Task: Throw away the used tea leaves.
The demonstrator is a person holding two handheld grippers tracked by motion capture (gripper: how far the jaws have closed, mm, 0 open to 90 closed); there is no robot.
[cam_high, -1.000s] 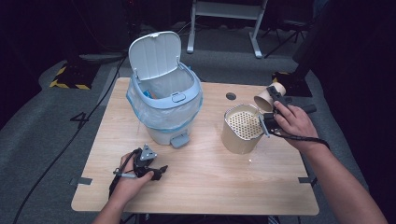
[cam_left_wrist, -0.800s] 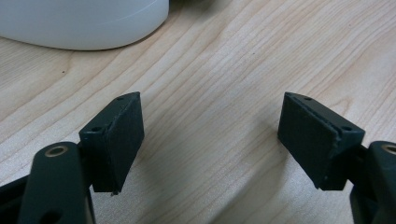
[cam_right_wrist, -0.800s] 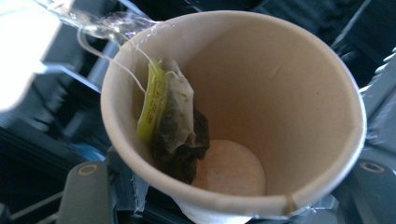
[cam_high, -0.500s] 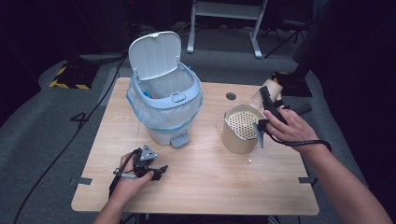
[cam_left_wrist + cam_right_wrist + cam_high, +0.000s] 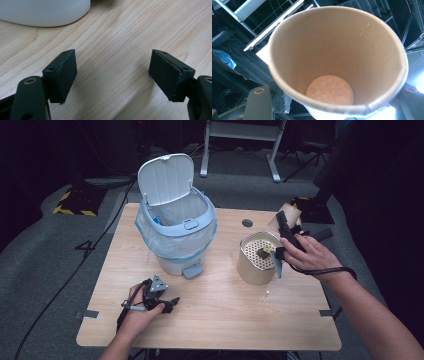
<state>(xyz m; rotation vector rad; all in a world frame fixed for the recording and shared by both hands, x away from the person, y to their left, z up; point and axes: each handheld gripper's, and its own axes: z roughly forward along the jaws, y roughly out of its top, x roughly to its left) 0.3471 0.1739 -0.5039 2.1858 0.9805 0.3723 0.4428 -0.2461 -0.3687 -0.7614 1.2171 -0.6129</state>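
1. Right gripper (image 5: 283, 239), seen from the high view, is clamped on a brown paper cup (image 5: 286, 215) and holds it beside and above the far right rim of the tan canister (image 5: 253, 267) with the perforated strainer insert (image 5: 261, 253). A small dark bit lies on that insert. Judged from here, the cup is gripped by a thin wall only; squeezing harder could crush it, while a loose hold could let it slip onto the wooden table (image 5: 220, 320) or the floor past the right edge, which is near.

2. Also in the high view, the left gripper (image 5: 161, 303) rests low on the table near the front edge, apart from the white pedal bin (image 5: 176, 227), whose lid stands up and whose bag lines the rim. If the cup is meant for the bin, the canister sits between; a low sweep across could knock it and spill what it holds.

3. In the left gripper view, the two black pads (image 5: 63, 75) stand wide apart over bare wood with nothing between them; the bin's white base (image 5: 45, 12) lies just ahead. A careless forward push could nudge the bin.

4. In the right gripper view, the cup (image 5: 337, 57) opens toward the camera, empty to its round bottom, its rim slightly dented at the upper right. That dent suggests the wall already yields, so further pressure risks collapse.
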